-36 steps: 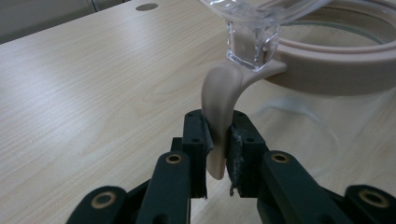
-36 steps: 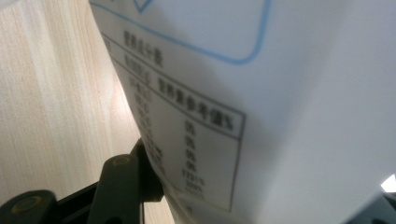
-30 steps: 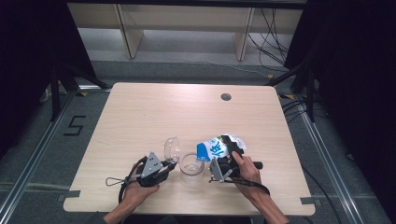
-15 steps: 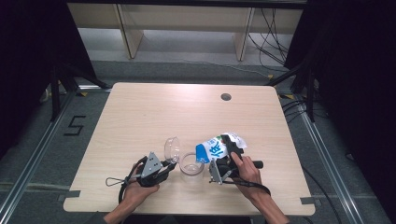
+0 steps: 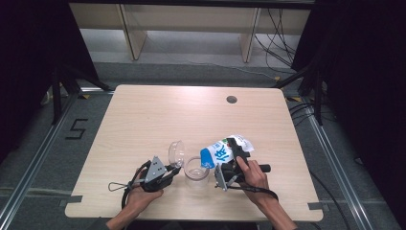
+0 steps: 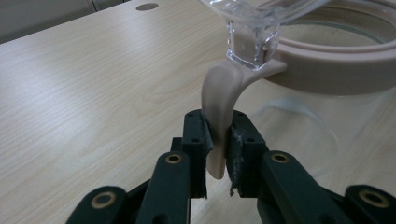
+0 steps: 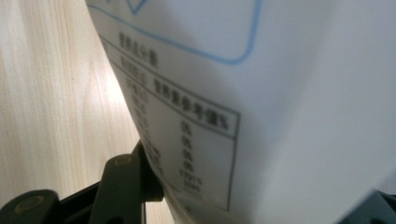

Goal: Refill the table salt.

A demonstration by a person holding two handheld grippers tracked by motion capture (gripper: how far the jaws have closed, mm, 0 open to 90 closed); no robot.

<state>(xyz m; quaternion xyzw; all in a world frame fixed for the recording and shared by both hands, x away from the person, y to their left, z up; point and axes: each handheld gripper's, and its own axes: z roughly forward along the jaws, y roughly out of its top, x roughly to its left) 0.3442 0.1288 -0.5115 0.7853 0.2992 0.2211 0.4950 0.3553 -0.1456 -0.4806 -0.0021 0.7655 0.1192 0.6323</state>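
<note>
Nothing much had shifted across the last second: both my hands kept their places, and the white-and-blue printed bag only looked tipped a shade further toward the jar than in the earlier high frames.

From the high view, my left gripper (image 5: 168, 171) sat at the near-left of the pale wooden table (image 5: 143, 115), jaws pointing right toward the clear round glass jar (image 5: 197, 168). The jar's clear hinged lid (image 5: 176, 152) stood swung open, up and away on its far-left side. My right gripper (image 5: 229, 165) held the white-and-blue printed bag (image 5: 221, 151) just right of the jar. The bag's long axis ran from upper right down to lower left, with its blue end aimed at the jar's open mouth, just beside the rim. My right hand was the nearer one to the pour; my left only steadied the jar.

In the left gripper view, my jaws were pinched tight on the beige curved latch tab (image 6: 218, 121), which hung down from the beige seal ring (image 6: 336, 65) around the jar's mouth. The tab ran upright between the pads, and the jar lay ahead and to the right of them.

In the right gripper view, the bag's white printed face (image 7: 261, 107) stood right up against the camera, slanting across it, my jaws clasped about it at the bottom, the table beyond on the left.
</note>
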